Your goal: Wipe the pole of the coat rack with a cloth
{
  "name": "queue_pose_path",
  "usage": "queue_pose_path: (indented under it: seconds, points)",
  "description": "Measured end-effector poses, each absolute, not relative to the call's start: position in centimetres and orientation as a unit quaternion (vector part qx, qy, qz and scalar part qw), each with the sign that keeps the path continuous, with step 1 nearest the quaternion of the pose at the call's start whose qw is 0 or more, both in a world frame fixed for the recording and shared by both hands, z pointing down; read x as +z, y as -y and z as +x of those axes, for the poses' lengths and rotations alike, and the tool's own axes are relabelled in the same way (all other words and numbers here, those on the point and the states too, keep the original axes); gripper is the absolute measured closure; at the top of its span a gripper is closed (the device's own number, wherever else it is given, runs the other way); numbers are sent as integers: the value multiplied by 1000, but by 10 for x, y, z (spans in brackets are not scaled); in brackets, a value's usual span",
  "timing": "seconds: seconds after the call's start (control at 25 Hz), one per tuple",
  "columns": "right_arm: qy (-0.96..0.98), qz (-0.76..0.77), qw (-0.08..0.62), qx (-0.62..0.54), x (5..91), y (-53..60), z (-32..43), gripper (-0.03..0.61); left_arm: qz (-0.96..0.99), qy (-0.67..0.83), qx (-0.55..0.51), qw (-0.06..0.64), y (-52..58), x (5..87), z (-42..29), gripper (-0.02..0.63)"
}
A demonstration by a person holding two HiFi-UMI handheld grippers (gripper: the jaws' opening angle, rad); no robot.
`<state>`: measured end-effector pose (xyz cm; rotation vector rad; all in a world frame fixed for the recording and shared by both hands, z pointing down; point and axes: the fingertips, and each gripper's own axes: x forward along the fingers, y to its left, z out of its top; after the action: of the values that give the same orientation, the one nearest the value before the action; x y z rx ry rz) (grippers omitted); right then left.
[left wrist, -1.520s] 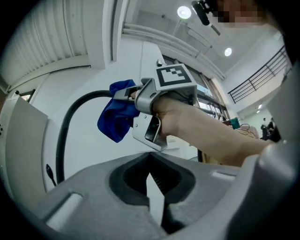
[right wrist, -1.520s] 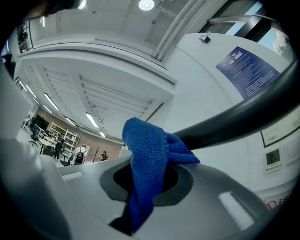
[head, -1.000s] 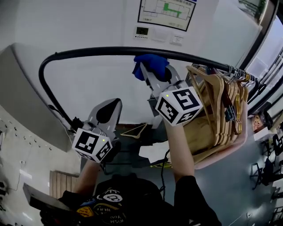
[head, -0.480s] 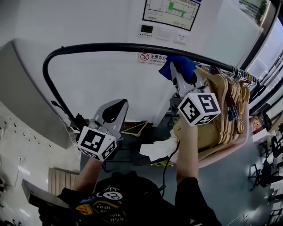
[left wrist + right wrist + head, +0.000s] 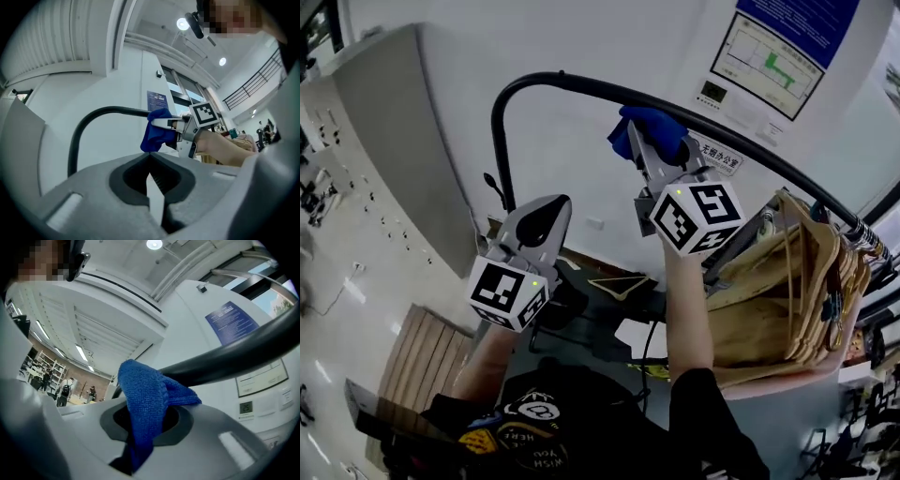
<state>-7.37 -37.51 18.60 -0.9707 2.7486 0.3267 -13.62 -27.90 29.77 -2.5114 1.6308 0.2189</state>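
The coat rack's black pole (image 5: 581, 86) bends up from the left and runs right across the head view. My right gripper (image 5: 644, 142) is shut on a blue cloth (image 5: 652, 125) and presses it against the underside of the pole, right of the bend. In the right gripper view the cloth (image 5: 145, 390) bulges out of my right gripper (image 5: 143, 411) and touches the pole (image 5: 234, 357). My left gripper (image 5: 546, 208) hangs lower left, below the pole, shut with nothing in it. The left gripper view shows that gripper (image 5: 150, 157) below the cloth (image 5: 157, 129) and pole (image 5: 108, 111).
Several wooden hangers (image 5: 802, 272) hang bunched on the right part of the pole. A white wall with a framed chart (image 5: 769, 56) and a small sign (image 5: 719, 156) stands just behind the rack. A wooden platform (image 5: 422, 366) lies on the floor at lower left.
The right gripper slid the cloth right toward the hangers, then back left past the small sign toward the bend. The head view swung. The left gripper stayed low and shut.
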Motion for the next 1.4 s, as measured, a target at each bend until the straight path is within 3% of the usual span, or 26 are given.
queue_pose_path:
  seconds: [0.24,0.44,0.72,1.08,1.4]
  points:
    - [-957,-260,82,102,187,372,-179,522,-820,-565,74,63,268,295,-171,612]
    - [-958,-255,75,110,188,367,-184,522,-825,-556,75,59,266,297,-168,612]
    - [-932,-334,73,123,184,374,-84,523,-866,-490,82,51,287,296,-117,612]
    - [-839,-527,69,120,183,370,132,523,-929,-358,87,38,292,300,-9,612]
    - [-796,-591,63,114,182,365,200,523,-940,-327,86,45,282,295,19,612]
